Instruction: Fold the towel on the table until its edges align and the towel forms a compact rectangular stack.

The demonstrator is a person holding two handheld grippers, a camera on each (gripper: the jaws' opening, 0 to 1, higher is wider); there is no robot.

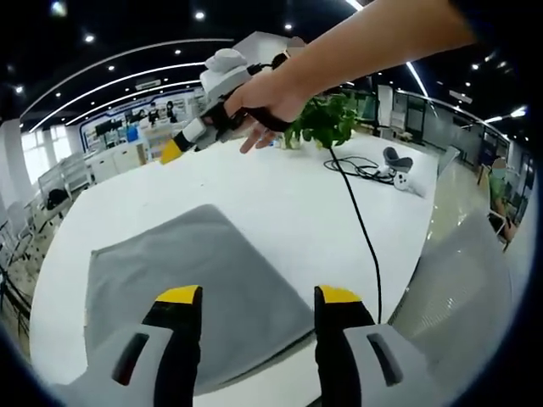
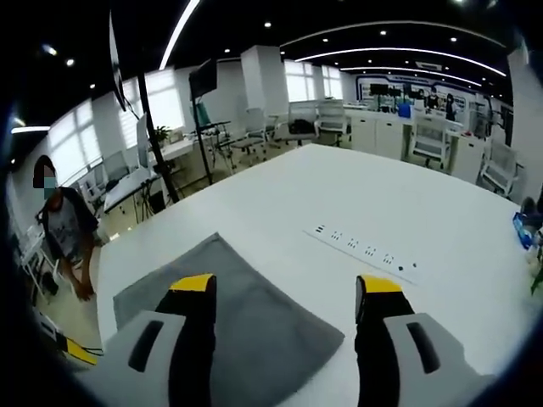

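- The grey towel (image 1: 182,280) is seen in the left gripper view lying flat on the white counter (image 1: 280,203), spread toward the counter's near edge, with one corner pointing away across the surface.
- The left hand-held gripper (image 1: 259,297) is held above the towel's near part with its jaws spread apart and nothing between them; the cloth is not touched.
- Beyond the towel in that view, the right hand-held gripper (image 1: 172,151) is carried in a hand (image 1: 267,95), well apart from the cloth and raised over the counter (whether its jaws meet cannot be told from this angle).
- Right of the towel, a black cable (image 1: 361,225) runs across the counter toward a potted plant (image 1: 327,119) at the far side, with a small white device (image 1: 405,181) near the coil.
- In the right gripper view the towel (image 2: 237,314) lies below the right hand-held gripper (image 2: 287,297), whose jaws stand released and empty; a row of sockets (image 2: 365,250) is set into the counter (image 2: 399,195) just beyond the cloth.
- The towel is judged to be soft, light and limp, so it should drape and sag when lifted and may slide on the smooth counter.
- Hold is best taken at two neighbouring corners, pinched close to the hem, so that one edge can be carried over onto the opposite edge evenly.
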